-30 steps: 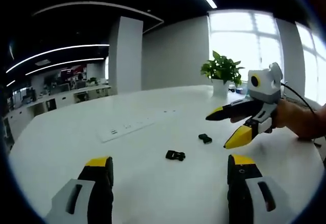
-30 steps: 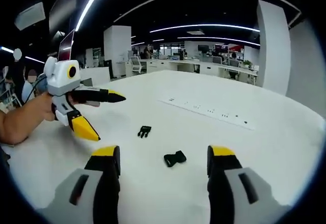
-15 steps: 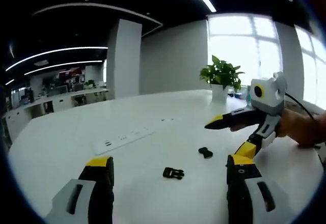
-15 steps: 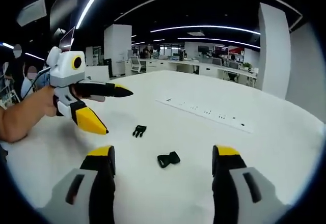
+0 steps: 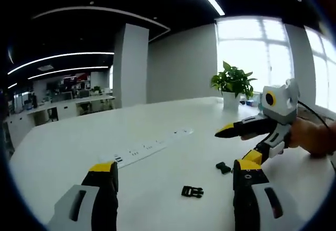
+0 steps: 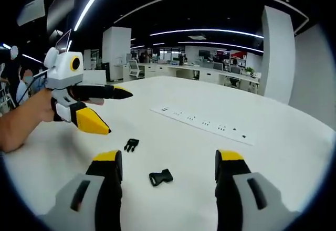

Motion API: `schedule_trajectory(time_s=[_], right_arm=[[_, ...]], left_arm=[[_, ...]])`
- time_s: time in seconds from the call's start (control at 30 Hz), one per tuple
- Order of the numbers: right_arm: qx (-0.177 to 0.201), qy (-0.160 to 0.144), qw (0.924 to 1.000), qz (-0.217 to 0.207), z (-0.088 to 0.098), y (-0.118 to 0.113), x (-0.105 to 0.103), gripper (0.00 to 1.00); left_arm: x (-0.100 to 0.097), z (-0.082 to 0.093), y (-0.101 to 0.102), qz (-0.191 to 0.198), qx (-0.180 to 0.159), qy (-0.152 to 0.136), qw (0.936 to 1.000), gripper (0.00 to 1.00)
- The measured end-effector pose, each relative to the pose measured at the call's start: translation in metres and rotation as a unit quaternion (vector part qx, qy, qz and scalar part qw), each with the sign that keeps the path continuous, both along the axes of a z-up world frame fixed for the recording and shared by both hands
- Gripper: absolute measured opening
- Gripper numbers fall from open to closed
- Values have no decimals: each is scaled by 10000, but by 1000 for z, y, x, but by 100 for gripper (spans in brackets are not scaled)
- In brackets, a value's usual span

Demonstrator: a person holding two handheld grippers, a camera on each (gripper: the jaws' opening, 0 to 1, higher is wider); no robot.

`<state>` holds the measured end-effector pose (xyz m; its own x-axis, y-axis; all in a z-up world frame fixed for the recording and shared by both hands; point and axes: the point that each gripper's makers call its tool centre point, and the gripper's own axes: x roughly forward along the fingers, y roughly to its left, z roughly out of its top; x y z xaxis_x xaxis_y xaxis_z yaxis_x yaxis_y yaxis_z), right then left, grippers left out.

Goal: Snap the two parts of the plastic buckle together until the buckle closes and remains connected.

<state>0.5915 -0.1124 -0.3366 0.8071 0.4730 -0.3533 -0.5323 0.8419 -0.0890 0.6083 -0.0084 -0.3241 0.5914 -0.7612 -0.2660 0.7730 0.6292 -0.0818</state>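
A wide white table (image 5: 68, 152) carries everything. A long white power strip (image 6: 202, 124) lies across its middle, and a potted plant (image 5: 233, 85) stands at the far edge. The left tongs (image 5: 173, 189) and right tongs (image 6: 167, 181) both hover spread wide, holding nothing. The two black buckle parts rest apart on the table: the pronged part (image 5: 192, 191) nearer the left tongs, the socket part (image 6: 160, 177) between the right jaws.
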Motion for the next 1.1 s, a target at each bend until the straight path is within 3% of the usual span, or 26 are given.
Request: schedule_trajectory(time_s=[0.27, 0.47, 0.63, 0.8, 1.1], right_arm=[[-119, 131, 9998, -74, -19, -2, 2, 72], [-341, 78, 9989, -314, -22, -11, 7, 72], [-211, 39, 9992, -344, -23, -9, 9, 74], [-473, -93, 9980, -407, -24, -11, 9, 71], [-652, 44, 9970, -425, -30, -16, 6, 64]], left_arm=[[6, -9, -2, -46, 137, 17, 9999, 92], [8, -8, 3, 16, 36, 71, 10000, 91], [10, -9, 3, 71, 36, 48, 10000, 90], [9, -13, 1, 65, 51, 82, 9999, 89], [10, -17, 2, 57, 102, 99, 9999, 89]])
